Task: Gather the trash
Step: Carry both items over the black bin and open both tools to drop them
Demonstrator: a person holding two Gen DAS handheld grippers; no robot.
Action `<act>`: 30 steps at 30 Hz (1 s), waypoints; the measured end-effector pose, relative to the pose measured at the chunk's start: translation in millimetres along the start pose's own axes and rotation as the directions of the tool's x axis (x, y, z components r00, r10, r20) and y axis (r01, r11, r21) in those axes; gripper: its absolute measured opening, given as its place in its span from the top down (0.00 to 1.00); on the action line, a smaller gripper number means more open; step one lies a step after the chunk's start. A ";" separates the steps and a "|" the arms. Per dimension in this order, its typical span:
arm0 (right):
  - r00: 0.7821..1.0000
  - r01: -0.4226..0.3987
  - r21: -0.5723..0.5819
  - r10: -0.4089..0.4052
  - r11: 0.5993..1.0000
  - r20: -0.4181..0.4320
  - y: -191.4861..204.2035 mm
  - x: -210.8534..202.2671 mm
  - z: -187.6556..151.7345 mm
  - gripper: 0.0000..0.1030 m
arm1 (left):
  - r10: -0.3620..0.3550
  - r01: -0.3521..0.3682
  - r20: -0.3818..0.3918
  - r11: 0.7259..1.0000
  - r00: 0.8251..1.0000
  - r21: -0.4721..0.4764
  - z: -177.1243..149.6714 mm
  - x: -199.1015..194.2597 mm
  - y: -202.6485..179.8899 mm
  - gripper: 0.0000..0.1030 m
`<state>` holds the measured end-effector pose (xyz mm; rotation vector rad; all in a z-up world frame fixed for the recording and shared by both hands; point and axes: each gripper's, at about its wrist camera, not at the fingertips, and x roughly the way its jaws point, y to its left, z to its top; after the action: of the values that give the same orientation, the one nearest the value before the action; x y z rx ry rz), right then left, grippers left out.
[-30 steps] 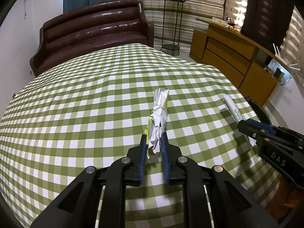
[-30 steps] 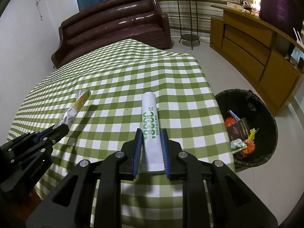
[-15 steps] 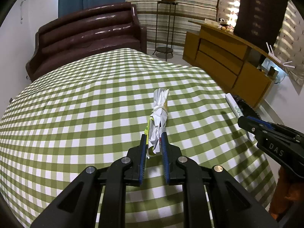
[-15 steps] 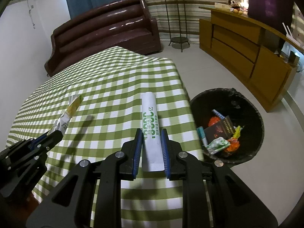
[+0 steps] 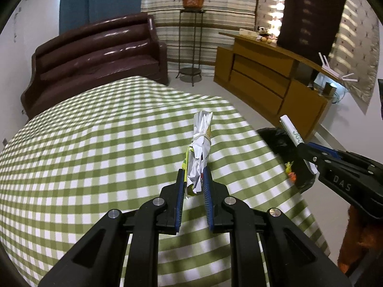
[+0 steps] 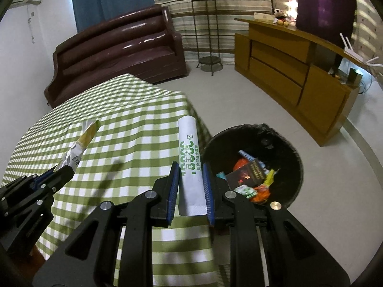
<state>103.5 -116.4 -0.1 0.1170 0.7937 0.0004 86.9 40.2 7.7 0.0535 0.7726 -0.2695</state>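
My left tongs [image 5: 194,186] pinch the lower end of a crumpled wrapper [image 5: 199,150], white with a yellow-green edge; it stands up and forward above the checked counter [image 5: 95,143], clear of the cloth. My right tongs [image 6: 191,186] are pressed onto a flat white paper sleeve with green print [image 6: 189,157], held near its lower end, the rest reaching out over the counter's right edge. The black bin [image 6: 287,148] sits on the floor just beside that edge, already holding several wrappers.

Risks, as I judge them:
- The left load is well short of the bin; letting go here drops it onto the cloth.
- The sleeve is light and flat; released at the near rim it could glide and land on the floor.
- The wrapper is gripped by a loose crumpled end and may slip out mid-carry.
- The two tongs travel close together and could collide over the bin.
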 end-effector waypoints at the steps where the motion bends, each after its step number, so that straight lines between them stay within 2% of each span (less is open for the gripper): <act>1: 1.000 0.008 0.005 -0.008 1.000 0.007 -5.3 -1.8 1.9 0.81 | -0.005 0.005 0.003 1.000 1.000 0.006 1.8 0.7 -3.5 0.84; 12: 0.995 0.084 0.054 -0.087 0.995 0.047 -51.7 -6.5 14.8 0.81 | -0.095 0.092 0.027 0.993 0.995 0.071 25.1 24.1 -56.3 0.84; 30: 0.989 0.137 0.128 -0.143 0.982 0.038 -102.6 17.0 19.1 0.80 | -0.126 0.123 0.008 0.982 0.992 0.146 41.5 74.5 -117.3 0.84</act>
<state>124.5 -219.6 -9.7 0.1790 0.7534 -0.1847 135.7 -95.4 -8.4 0.1409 0.7391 -0.4447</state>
